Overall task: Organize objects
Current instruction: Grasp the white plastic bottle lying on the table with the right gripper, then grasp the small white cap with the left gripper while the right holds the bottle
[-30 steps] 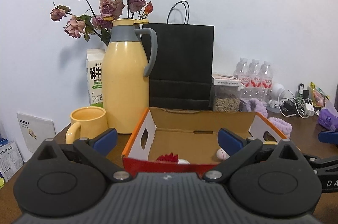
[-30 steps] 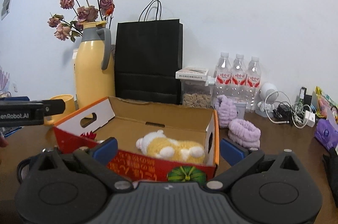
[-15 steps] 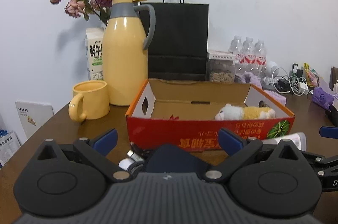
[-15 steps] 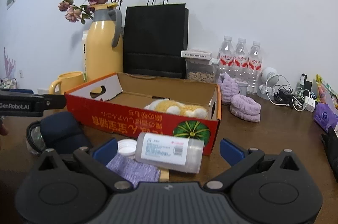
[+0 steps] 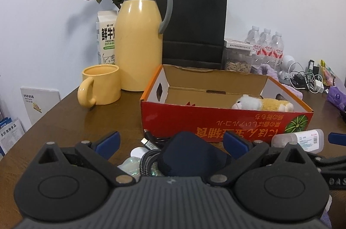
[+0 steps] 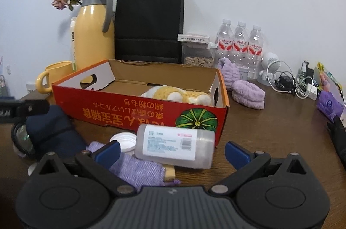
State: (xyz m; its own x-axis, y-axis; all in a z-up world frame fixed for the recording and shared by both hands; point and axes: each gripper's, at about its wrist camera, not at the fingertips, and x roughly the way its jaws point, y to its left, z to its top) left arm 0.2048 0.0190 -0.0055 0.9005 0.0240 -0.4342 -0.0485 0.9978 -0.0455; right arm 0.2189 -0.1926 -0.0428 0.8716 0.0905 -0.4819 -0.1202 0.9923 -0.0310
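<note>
A red cardboard box [image 5: 216, 121] [image 6: 129, 105] stands open on the brown table, with a yellow-and-white plush toy [image 5: 261, 104] [image 6: 179, 96] lying in its right end. In front of it lie a dark navy pouch [image 5: 190, 153] [image 6: 52, 131], a braided cable [image 5: 147, 161], a clear labelled bottle [image 6: 175, 148] [image 5: 302, 139] on its side, a white cap [image 6: 123, 141] and a purple cloth [image 6: 138, 170]. My left gripper [image 5: 172, 142] is open with the pouch low between its fingers. My right gripper [image 6: 172, 151] is open astride the bottle.
A yellow mug [image 5: 99, 85], yellow thermos [image 5: 140, 45], milk carton [image 5: 106, 38] and black paper bag [image 5: 192, 23] stand behind the box. Purple scrunchies [image 6: 248, 94], water bottles [image 6: 240, 45] and tangled chargers [image 6: 292, 82] fill the right side. The table edge [image 5: 43, 112] runs on the left.
Both grippers have drawn back from the box toward the table's front. The pouch, bottle, cap and cloth in front of the box have come into view.
</note>
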